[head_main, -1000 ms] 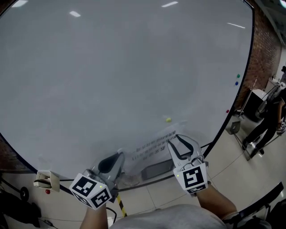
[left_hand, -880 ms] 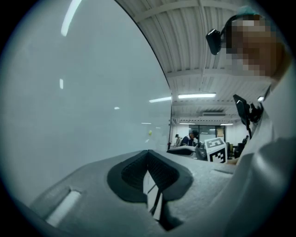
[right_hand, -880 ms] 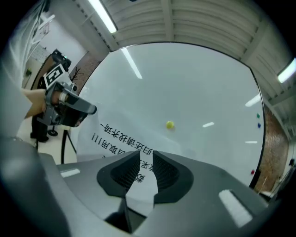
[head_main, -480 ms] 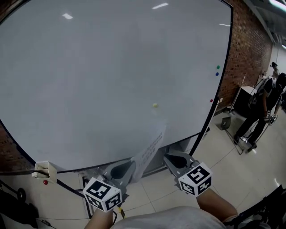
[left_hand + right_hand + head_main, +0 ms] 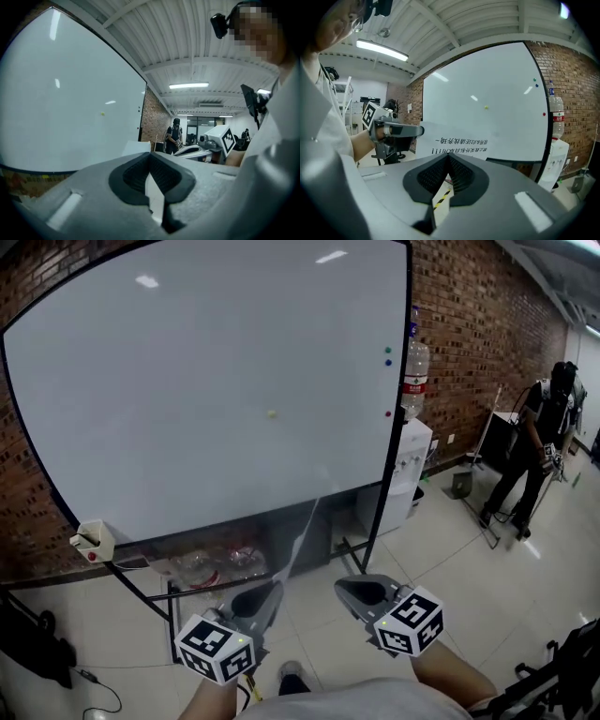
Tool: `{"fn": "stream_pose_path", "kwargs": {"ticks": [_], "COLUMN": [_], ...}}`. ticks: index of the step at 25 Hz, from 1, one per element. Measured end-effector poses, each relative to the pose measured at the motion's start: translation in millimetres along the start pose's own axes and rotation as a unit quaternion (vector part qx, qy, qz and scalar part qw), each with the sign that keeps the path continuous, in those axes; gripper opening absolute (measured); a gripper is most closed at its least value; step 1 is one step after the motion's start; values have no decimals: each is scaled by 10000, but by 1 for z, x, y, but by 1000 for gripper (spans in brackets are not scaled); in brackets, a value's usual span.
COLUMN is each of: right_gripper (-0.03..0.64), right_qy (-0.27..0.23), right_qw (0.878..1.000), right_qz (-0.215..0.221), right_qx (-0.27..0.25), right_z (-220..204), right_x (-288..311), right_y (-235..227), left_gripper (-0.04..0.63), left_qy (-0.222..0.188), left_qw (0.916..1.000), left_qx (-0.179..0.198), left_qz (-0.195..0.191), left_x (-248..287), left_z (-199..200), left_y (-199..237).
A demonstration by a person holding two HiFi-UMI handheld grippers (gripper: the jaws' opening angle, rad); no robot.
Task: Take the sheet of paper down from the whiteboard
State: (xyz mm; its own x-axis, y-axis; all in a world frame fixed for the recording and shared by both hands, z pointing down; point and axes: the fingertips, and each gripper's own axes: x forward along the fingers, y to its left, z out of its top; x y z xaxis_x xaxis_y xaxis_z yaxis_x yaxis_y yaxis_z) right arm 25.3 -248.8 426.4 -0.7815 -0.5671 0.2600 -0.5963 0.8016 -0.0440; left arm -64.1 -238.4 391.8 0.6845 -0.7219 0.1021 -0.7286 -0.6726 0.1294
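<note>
Grip on the sheet of paper [image 5: 298, 545] belongs to the left gripper [image 5: 265, 593]. Its jaws are closed on the sheet's lower edge, and a white strip shows pinched between the dark pads in the left gripper view [image 5: 151, 161]. The sheet is off the whiteboard [image 5: 187, 381] and stands in the air in front of its lower frame. In the head view it shows nearly edge-on, as a thin pale sliver rising from the jaws. The right gripper view shows its broad face [image 5: 459, 138], with lines of print across it, sticking out past the left gripper [image 5: 419, 131].

Beside the left gripper, apart from the sheet, the right gripper [image 5: 352, 589] has its jaws pressed together on nothing. Through the slit under its pads [image 5: 449, 161] only floor and a piece of yellow-and-black tape appear.

On the board, a small yellow magnet [image 5: 272, 413] sits near the middle. A green magnet [image 5: 388, 350], a blue magnet [image 5: 388, 361] and a red magnet [image 5: 387, 413] sit by the right edge. A small beige box [image 5: 92, 540] hangs at the lower left corner of the frame, and clear plastic bottles [image 5: 202, 566] lie on the stand beneath. Right of the board a water dispenser [image 5: 405, 474] stands against the brick wall [image 5: 469, 334]. Farther right a person in dark clothes [image 5: 534, 446] stands on the tiled floor [image 5: 450, 559].
</note>
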Motion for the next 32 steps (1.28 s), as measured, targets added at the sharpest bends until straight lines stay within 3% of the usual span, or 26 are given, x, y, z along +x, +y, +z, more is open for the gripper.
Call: {"fn": "stream_pose_path", "kwargs": {"ticks": [6, 13, 23, 32], "right_gripper": [2, 2, 2, 2], "right_qy": [136, -75, -116, -282], "right_qw": [9991, 9984, 9984, 9994], "right_qz": [391, 557, 556, 214], "right_qx": [18, -47, -6, 20], "right_z": [-39, -40, -33, -30], "right_x": [-108, -180, -232, -257], "right_y": [61, 110, 146, 195], "left_gripper": [3, 3, 3, 3], "left_qy": [128, 193, 281, 226], "left_qw": [9998, 9992, 9989, 9996], "left_qx": [-24, 152, 68, 111], "left_qz": [145, 306, 356, 90], "left_x": [-43, -86, -115, -166], "left_z": [-25, -21, -21, -28], "left_y": [-128, -210, -256, -281]}}
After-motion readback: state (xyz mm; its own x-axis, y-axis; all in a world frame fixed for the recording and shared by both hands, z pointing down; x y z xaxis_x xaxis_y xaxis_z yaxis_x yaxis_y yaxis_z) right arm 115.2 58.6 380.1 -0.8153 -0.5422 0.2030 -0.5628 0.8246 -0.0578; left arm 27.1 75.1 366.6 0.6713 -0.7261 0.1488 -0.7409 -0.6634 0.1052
